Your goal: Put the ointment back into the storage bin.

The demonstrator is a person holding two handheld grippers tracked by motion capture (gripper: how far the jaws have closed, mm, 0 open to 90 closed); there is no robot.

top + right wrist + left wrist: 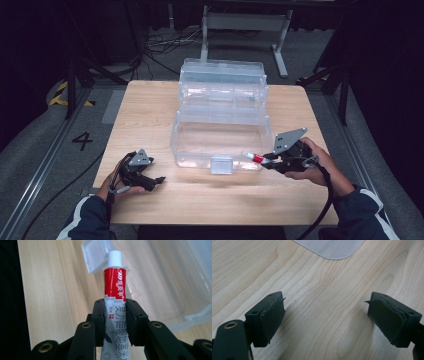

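Red-white tube (115, 290), clamped between right gripper (115, 322) jaws

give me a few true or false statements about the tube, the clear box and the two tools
1. The right tool is shut on the red and white tube. True.
2. The tube's white cap points toward the clear plastic box. True.
3. The left tool holds a tube too. False: its jaws stand wide apart over bare wooden table.
4. The clear box is closed. False: its lid stands open and its tiers are spread.
5. The tube already lies inside the box. False: it is in the right tool's grip, at the box's front edge.
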